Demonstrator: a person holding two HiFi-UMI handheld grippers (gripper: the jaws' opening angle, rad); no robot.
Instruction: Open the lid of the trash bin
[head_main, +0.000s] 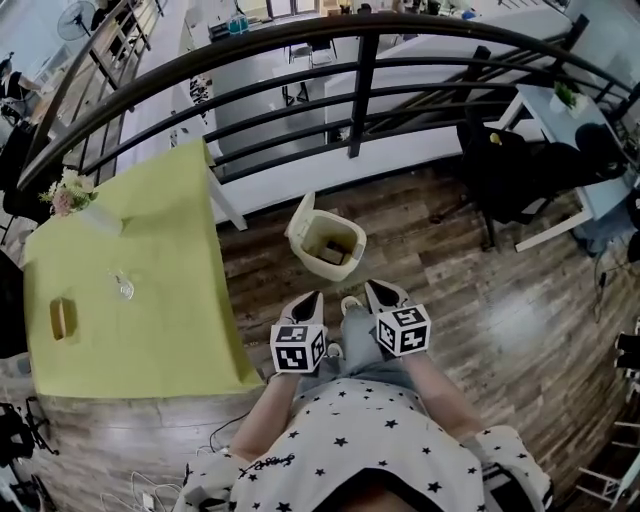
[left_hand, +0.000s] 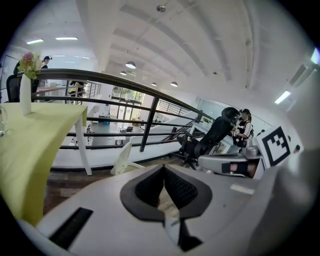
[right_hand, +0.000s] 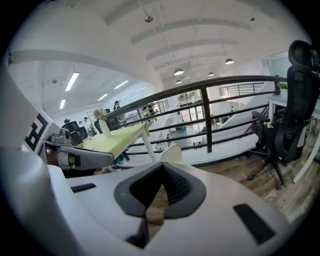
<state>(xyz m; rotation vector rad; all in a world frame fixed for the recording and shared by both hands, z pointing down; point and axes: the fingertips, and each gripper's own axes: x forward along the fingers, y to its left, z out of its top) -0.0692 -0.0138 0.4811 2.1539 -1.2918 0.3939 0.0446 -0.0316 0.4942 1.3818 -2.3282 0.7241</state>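
Observation:
The cream trash bin (head_main: 352, 238) stands on the wood floor just ahead of me, its lid (head_main: 301, 213) tipped up and back so the inside shows, with something brownish at the bottom. Both grippers hang side by side above my knees, short of the bin. My left gripper (head_main: 309, 298) is shut with nothing in it, and so is my right gripper (head_main: 377, 289). In the left gripper view the jaw tips of the left gripper (left_hand: 163, 167) meet, and the raised lid (left_hand: 122, 157) rises just beyond. The right gripper (right_hand: 161, 165) likewise shows the lid (right_hand: 171, 153) past its closed tips.
A yellow-green table (head_main: 150, 290) stands to the left, carrying a flower vase (head_main: 72, 194), a glass (head_main: 122, 287) and a small wooden holder (head_main: 62, 318). A black railing (head_main: 362, 70) runs behind the bin. A black office chair (head_main: 500, 165) and a white desk (head_main: 552, 120) are at right.

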